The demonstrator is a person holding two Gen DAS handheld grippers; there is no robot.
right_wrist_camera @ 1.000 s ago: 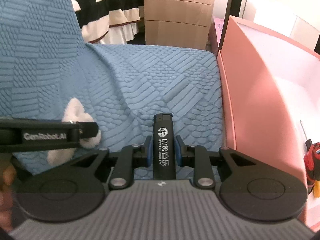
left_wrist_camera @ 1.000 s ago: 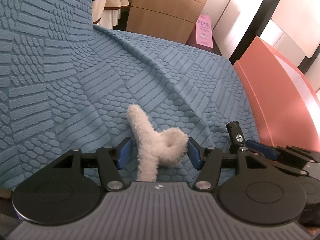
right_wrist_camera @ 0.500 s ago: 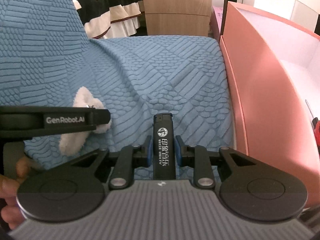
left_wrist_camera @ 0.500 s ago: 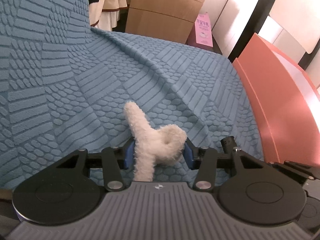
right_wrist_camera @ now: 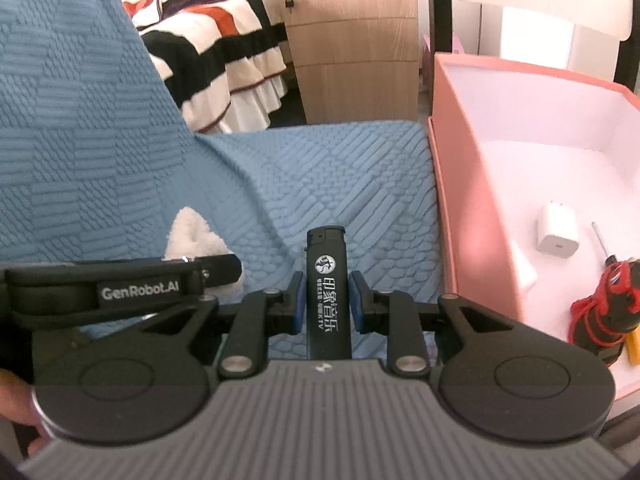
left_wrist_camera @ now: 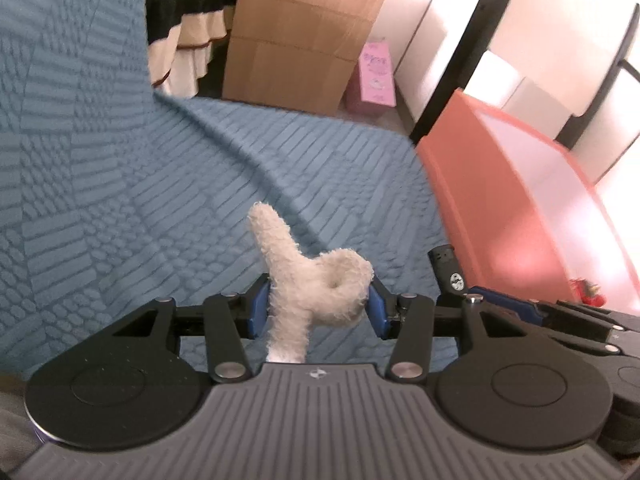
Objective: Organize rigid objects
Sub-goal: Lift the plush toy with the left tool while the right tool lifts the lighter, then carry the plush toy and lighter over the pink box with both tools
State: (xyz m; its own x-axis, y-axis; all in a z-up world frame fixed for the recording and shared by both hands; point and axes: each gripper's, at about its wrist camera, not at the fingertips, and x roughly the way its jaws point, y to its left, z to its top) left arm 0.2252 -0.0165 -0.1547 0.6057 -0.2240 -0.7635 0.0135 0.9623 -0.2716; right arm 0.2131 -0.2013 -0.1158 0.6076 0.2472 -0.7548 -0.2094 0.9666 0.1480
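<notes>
Left hand-held gripper (left_wrist_camera: 316, 308) squeezes fluffy white toy (left_wrist_camera: 310, 280) above blue cover (left_wrist_camera: 160, 200). Right hand-held gripper (right_wrist_camera: 326, 306) grips black lighter (right_wrist_camera: 328, 284) – upright (white letters) – near pink box (right_wrist_camera: 464, 200).

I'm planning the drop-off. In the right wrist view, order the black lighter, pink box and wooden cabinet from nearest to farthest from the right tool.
1. Black lighter: gripped in the right tool.
2. Pink box: just right, on the blue cover.
3. Wooden cabinet: far behind, beside the striped bed.
</notes>
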